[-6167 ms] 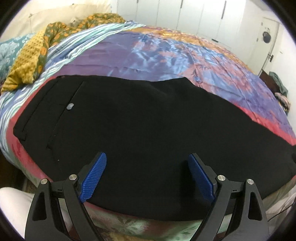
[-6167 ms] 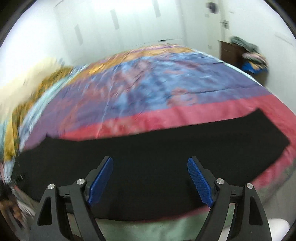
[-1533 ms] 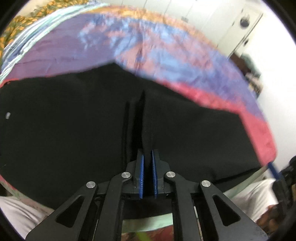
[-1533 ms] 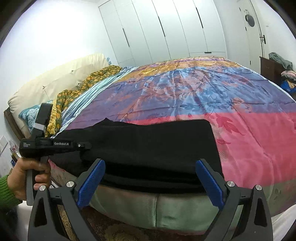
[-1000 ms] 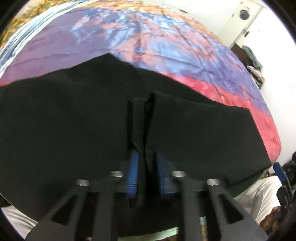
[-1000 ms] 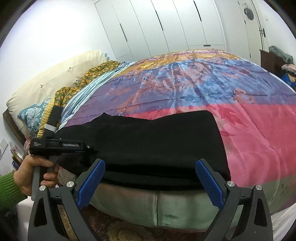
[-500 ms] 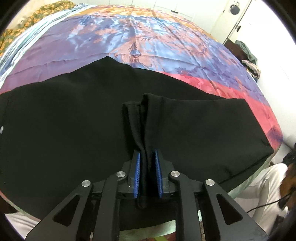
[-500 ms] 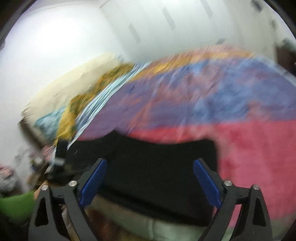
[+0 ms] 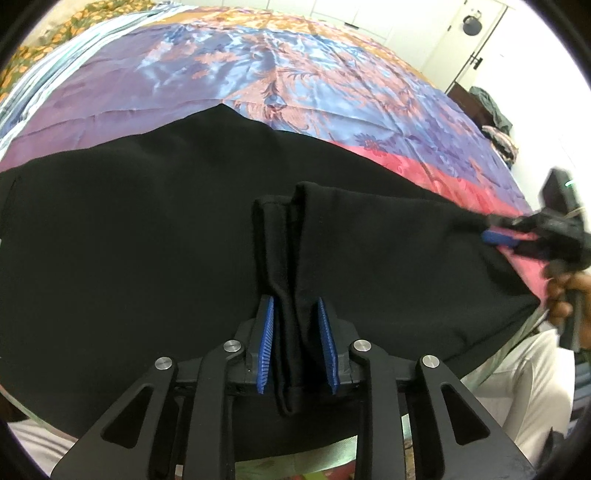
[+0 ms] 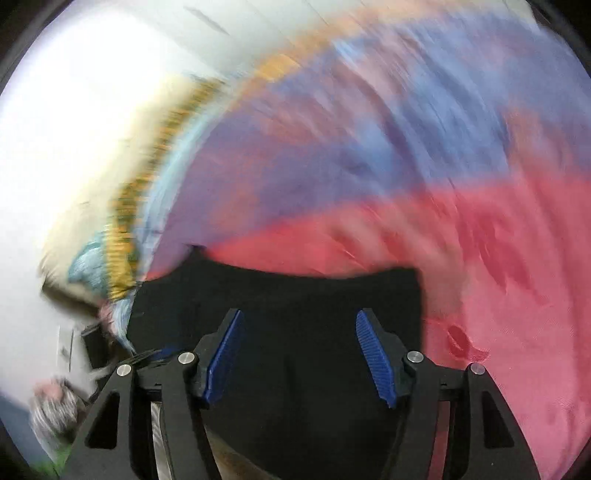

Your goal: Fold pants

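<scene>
A pants (image 9: 147,240) ridge lay between the opening left hand-held gripper (image 9: 297,345); the right hand-held gripper (image 10: 299,354), closing emptily, was positioned above their far-right edge.

I'm working in a home bedroom: ahead of my left gripper spreads a bed under a satin floral bedspread (image 9: 295,81) in purple, blue and red, white wardrobe doors (image 9: 354,11) and a door (image 9: 476,40) beyond it, clothes heaped on a dark dresser (image 9: 491,114) far right.
</scene>
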{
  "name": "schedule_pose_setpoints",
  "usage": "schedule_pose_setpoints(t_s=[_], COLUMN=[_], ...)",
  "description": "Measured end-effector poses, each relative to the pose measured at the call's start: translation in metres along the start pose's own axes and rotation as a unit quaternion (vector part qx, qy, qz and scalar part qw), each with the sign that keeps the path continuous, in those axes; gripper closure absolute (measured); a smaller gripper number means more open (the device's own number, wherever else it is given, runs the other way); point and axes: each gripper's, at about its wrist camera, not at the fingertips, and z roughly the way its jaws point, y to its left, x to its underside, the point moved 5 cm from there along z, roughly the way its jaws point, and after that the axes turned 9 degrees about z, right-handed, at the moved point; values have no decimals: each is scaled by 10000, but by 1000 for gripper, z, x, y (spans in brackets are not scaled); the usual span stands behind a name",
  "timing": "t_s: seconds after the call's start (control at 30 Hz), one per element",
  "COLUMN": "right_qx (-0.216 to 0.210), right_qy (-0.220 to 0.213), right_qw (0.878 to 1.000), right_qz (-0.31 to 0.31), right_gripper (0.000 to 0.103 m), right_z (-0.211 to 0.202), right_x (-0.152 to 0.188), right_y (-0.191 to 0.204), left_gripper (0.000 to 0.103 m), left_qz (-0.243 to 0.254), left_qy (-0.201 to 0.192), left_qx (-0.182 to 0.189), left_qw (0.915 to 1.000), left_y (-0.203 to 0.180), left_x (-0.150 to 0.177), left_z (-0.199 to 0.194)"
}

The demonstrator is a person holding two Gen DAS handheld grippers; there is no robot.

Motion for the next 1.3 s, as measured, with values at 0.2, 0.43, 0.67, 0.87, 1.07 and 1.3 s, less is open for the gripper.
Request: schedule_pose_setpoints(t_s=[0.2,0.43,0.67,0.87,1.07,1.3], right_qx=[-305,-12,204,431,501,480], right_qy=[-847,-1151,-2631,-2402,-2097,-1778], right_qw=[9947,9884,9625,9645,9671,9704], right_qz=[-500,-992,-627,-1013,-1352,-1564], right_gripper=[48,30,0,0,0,0], right_z=[-58,-59,-108,-95,-71,-53], right_x=[36,130,140,144,160,169], right_y=[24,21,30,35,43,51], left_gripper=[77,45,18,18,22,71], left_qz=[-10,-158,-750,-2065,-4309,-4358], left_qy=[-28,-5,-440,-841,-2245,-2524], left_qx=[31,220,168,-97,-148,-9], left_qw=[10000,9996,9961,9748,8739,8639], left_y=[-2,-8,17,93,196,219], left_x=[0,1,13,36,98,110], left_z=[1,-3,-59,-93,-148,-148])
